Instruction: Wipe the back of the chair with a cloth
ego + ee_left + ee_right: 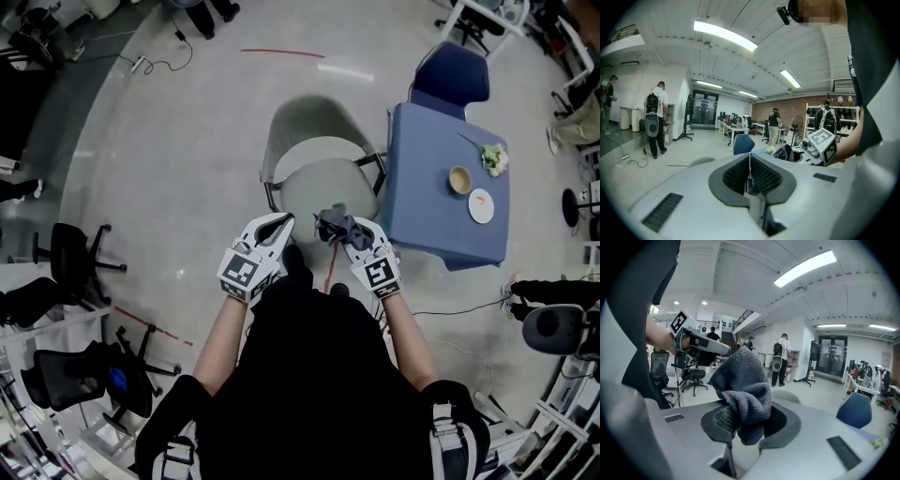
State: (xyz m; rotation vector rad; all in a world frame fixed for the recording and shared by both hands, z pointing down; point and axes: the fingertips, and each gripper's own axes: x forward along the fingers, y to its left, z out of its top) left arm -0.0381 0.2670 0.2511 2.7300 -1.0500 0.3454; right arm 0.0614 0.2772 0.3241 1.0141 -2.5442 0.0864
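Grey knit cloth (743,390), bunched and standing upright, is clamped in the right gripper (740,425). Left gripper (750,174): jaws pressed together, nothing between them. Both are near the front edge of the grey chair (323,178). The seat faces the person, with the chair back (309,117) on the far side. The chair's right arm is just beside the left edge of the blue table (427,197). Open floor (187,169) lies left of the chair.

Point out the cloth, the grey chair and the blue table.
cloth (744,378): right gripper view, its bunched middle.
chair (314,117): head view, its backrest.
table (424,183): head view, bare top.
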